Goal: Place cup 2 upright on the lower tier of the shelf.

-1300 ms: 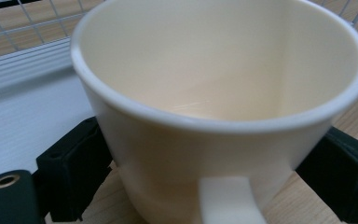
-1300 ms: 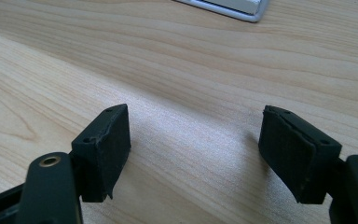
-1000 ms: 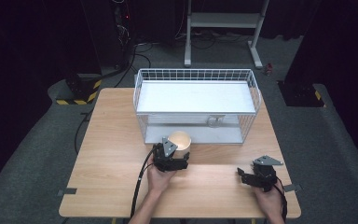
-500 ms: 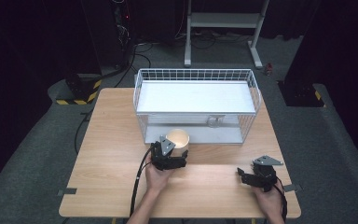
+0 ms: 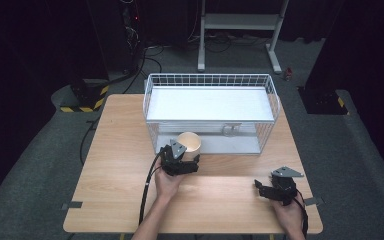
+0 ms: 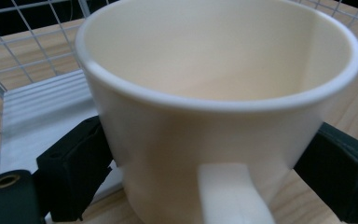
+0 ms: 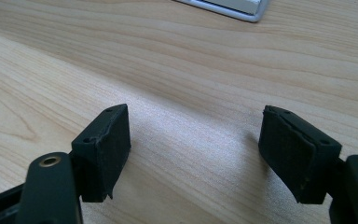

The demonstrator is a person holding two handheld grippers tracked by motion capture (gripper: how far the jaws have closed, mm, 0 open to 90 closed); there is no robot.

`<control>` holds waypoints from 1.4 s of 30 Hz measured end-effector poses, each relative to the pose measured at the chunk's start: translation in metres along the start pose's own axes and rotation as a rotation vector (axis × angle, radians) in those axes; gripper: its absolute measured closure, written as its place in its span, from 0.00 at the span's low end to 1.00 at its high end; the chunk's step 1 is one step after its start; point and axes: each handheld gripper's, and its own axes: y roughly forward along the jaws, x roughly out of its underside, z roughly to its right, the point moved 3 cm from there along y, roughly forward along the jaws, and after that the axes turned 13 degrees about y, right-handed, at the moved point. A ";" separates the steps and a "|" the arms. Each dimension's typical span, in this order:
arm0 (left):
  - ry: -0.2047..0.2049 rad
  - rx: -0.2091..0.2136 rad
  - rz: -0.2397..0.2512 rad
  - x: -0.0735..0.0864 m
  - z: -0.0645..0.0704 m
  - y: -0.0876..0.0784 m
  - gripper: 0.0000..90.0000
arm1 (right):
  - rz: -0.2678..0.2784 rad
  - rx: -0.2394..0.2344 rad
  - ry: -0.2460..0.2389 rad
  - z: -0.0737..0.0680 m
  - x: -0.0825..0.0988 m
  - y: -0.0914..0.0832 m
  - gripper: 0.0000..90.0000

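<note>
My left tool [image 5: 184,161] has the cream mug [image 5: 189,143] pinched between its two pads, one on each side wall. In the left gripper view the mug [image 6: 214,107] sits upright with its handle [image 6: 230,193] pointing straight back at me. That grip makes sense: squeezing the body instead of the handle keeps the mouth level and stops it swinging. Whether its base touches the counter [image 5: 125,165] or hangs just above it, I can't tell. It's right at the front of the white wire basket [image 5: 210,80], just beside the wire wall, and the basket's white tray [image 6: 37,116] shows close behind the mug. I'd say the basket is where the mug is headed, and it would need to clear that front rim first.

My right tool [image 5: 275,190] is parked well apart, near the counter's front right corner. In the right gripper view its pads [image 7: 105,140] stand spread with nothing but bare wood [image 7: 191,60] between them. I read that as waiting out of the way, so the left arm has free room and nothing bumps the mug.

The basket looks empty, so there's plenty of space to set down.
</note>
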 end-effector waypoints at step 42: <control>-0.006 -0.004 -0.074 -0.001 -0.017 0.035 0.10 | 0.000 -0.001 0.000 0.000 0.000 0.000 0.28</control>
